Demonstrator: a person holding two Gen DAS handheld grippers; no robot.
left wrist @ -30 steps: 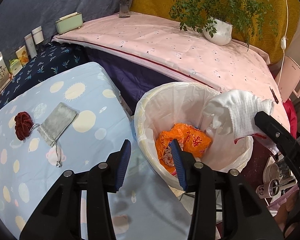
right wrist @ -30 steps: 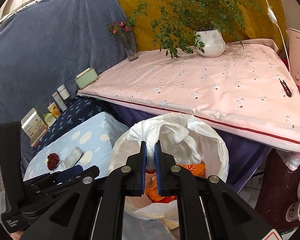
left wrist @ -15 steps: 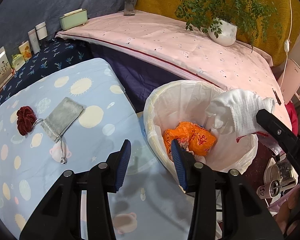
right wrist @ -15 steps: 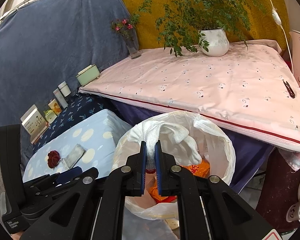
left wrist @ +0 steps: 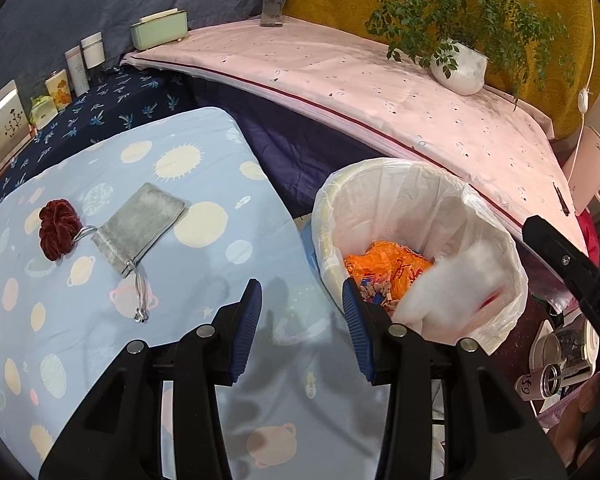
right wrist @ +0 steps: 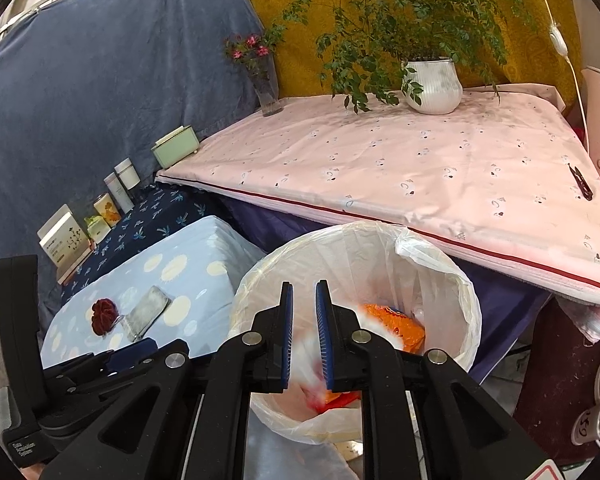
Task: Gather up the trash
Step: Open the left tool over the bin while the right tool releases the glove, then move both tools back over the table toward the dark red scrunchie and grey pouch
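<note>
Brightness: even indoor light, moderately bright in both views; the source is out of frame.
Shadows: soft grey shadows of the gripper arms fall on the pale blue planet-print cloth (left wrist: 204, 208) near the black left gripper with blue pads (left wrist: 302, 326).
Glare: faint sheen on the translucent white plastic bin liner (left wrist: 428, 184).
Blur: the white crumpled cloth with red marks (left wrist: 456, 284) is smeared by motion inside the bin; everything else is sharp.
Distortion: strong fisheye bending; the pink patterned tablecloth (right wrist: 420, 168) edge curves.
Edges: black vignette at every corner.
</note>
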